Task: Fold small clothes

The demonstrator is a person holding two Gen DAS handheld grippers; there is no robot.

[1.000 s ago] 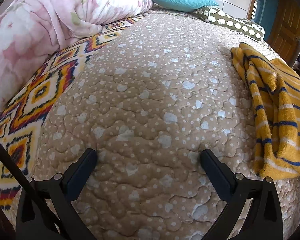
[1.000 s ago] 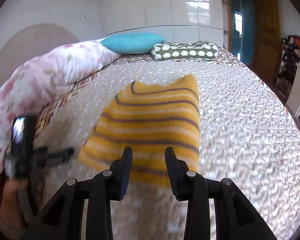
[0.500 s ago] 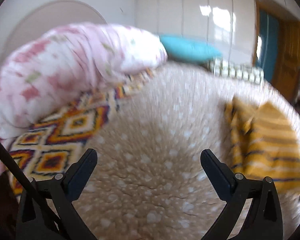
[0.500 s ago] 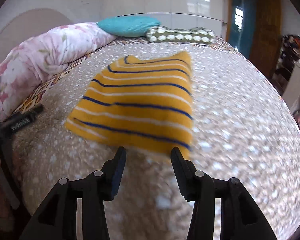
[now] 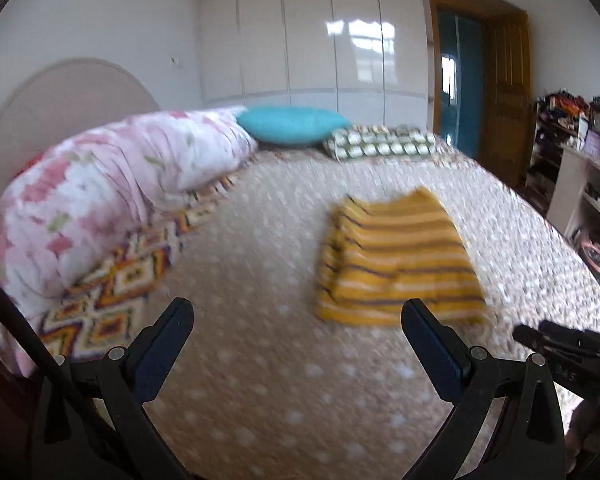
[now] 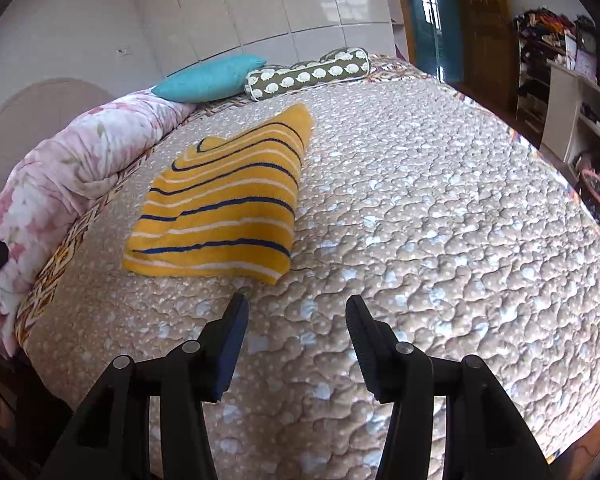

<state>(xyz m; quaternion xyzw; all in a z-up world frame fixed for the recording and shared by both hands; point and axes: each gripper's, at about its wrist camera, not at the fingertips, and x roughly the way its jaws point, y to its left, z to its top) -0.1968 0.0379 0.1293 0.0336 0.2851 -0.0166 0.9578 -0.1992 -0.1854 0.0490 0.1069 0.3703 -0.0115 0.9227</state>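
A small yellow garment with navy and white stripes [image 6: 224, 200] lies folded flat on the beige quilted bed [image 6: 420, 220]. It also shows, blurred, in the left wrist view [image 5: 396, 268]. My right gripper [image 6: 296, 312] is open and empty, raised just short of the garment's near edge. My left gripper [image 5: 296, 320] is wide open and empty, held above the bed to the left of the garment. The right gripper's body shows at the right edge of the left wrist view [image 5: 568, 348].
A pink floral duvet [image 5: 100, 200] is rolled along the bed's left side over a zigzag blanket [image 5: 116, 300]. A teal pillow [image 6: 212, 80] and a green patterned bolster [image 6: 312, 74] lie at the far end. Shelves [image 6: 572, 92] and a wooden door [image 5: 508, 100] stand on the right.
My right gripper has opened wider and drawn back from the garment, which now lies free on the bed. My left gripper has lifted and tilted up, so the garment sits nearer the view's centre.
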